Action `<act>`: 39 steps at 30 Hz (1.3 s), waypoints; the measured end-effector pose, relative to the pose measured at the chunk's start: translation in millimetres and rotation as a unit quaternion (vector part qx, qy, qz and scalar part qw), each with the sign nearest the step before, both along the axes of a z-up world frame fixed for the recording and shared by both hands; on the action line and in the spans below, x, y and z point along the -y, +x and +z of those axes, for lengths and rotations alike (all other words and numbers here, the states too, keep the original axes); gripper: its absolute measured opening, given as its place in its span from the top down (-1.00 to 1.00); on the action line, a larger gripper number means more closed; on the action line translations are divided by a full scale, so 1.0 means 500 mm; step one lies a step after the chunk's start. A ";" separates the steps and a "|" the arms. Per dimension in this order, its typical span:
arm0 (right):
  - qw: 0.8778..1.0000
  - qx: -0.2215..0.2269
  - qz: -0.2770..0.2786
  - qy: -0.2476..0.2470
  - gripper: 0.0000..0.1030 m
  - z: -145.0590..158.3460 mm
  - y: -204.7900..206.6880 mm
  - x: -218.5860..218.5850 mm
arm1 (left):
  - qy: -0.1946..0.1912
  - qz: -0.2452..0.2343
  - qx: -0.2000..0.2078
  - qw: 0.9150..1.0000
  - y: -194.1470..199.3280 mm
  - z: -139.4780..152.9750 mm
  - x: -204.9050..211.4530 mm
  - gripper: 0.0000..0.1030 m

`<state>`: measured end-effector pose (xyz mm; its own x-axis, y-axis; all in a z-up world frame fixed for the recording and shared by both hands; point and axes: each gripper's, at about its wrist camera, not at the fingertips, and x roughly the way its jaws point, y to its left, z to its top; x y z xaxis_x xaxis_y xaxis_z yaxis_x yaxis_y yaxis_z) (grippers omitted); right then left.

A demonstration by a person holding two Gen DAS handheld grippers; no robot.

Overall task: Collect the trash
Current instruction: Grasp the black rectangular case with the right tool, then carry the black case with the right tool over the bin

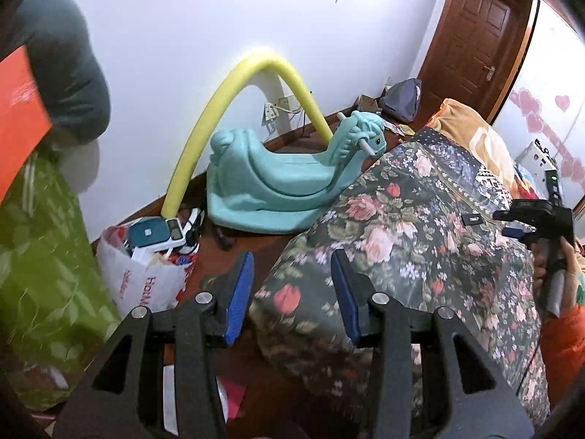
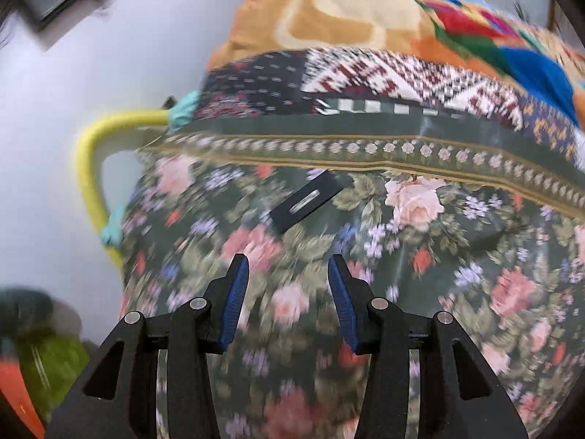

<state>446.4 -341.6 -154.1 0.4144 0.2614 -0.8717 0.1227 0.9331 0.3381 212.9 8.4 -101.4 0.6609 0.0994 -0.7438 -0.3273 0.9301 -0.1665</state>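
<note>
**Both hand-held grippers empty above the floral bed cover; trash bag on floor at left**

The left hand-held gripper stands partly open, blue pads apart, with nothing between them. It hangs over the near corner of the floral bed cover, with dark wooden floor under its left finger.

The right hand-held gripper also stands partly open and holds nothing. Its view is blurred. It points down at the floral bed cover. A small flat black item lies on the cover at 12 o'clock from the fingertips, apart from them; what it is cannot be told. In the left wrist view the right hand-held gripper shows at 3 o'clock, gripped by a hand, above the bed's far side.

The white plastic bag, with red lettering and holding boxes and mixed items, sits on the floor at 9 o'clock from the left fingertips, near the wall. A scale-like device rests on top of it.

A teal rocking toy stands on the floor at 12 o'clock, with a bent yellow foam tube arching behind it. A green patterned bag fills the left edge. An orange blanket lies on the bed beyond the floral cover.
</note>
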 end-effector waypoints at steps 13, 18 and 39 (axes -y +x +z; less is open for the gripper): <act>0.992 -0.008 -0.085 -0.093 0.16 -0.101 0.145 -0.087 | 0.029 -0.020 -0.031 0.999 0.039 -0.070 0.032 0.17; 0.990 0.010 -0.056 -0.128 0.54 -0.097 0.141 -0.122 | 0.020 -0.008 -0.033 0.999 0.030 -0.074 0.017 0.17; 0.982 0.076 0.167 -0.034 0.55 0.158 -0.205 -0.189 | 0.040 -0.001 -0.001 0.999 -0.133 0.039 0.008 0.17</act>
